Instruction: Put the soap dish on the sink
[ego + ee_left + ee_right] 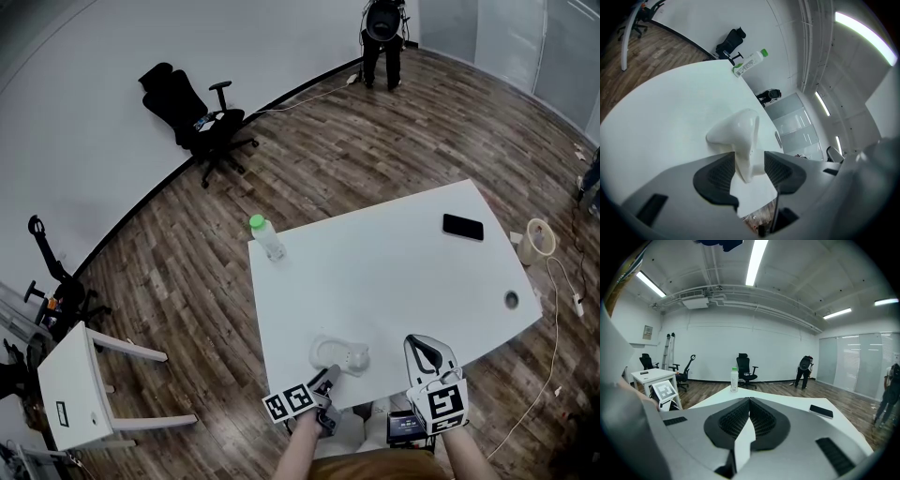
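The white soap dish [339,356] lies on the white table [403,272] near its front edge. My left gripper [328,376] reaches it from the front. In the left gripper view the soap dish [738,133] stands between the jaws of the left gripper [749,165], which are spread wide and open, with a gap at the right pad. My right gripper [421,346] hovers over the table's front edge to the right of the dish. Its pads [761,420] meet with nothing between them. No sink shows in any view.
A clear bottle with a green cap [267,237] stands at the table's far left corner. A black phone [463,227] lies at the far right, and a cable hole [511,300] sits near the right edge. An office chair [202,117] and a small white table [70,389] stand off to the left.
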`<action>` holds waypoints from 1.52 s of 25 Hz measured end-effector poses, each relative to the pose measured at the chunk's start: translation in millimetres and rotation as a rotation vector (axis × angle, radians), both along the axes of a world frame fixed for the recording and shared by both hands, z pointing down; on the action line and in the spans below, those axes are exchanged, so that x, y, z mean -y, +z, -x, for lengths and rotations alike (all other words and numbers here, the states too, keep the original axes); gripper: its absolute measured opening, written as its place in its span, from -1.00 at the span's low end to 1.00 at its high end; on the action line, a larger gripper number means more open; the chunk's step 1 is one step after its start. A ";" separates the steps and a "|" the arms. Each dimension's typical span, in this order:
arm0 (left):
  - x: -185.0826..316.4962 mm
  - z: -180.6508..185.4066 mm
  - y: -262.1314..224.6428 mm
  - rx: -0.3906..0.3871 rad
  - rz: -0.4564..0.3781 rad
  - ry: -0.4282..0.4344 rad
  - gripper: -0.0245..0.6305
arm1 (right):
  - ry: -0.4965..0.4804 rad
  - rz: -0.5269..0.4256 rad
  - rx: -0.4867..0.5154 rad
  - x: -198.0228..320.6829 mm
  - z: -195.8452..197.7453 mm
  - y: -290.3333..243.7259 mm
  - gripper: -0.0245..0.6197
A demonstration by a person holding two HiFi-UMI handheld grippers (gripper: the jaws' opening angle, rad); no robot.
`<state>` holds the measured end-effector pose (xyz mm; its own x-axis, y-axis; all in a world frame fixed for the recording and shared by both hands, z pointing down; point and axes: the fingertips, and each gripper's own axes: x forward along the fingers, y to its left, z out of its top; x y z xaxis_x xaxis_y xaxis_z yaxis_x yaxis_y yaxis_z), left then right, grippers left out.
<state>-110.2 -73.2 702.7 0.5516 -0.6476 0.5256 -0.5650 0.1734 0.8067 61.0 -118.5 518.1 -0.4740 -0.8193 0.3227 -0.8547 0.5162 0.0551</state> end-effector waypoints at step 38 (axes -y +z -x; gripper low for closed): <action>10.2 22.7 -81.3 0.181 -0.344 -0.041 -0.91 | 0.020 -0.038 0.113 -10.5 -1.0 -25.9 -0.90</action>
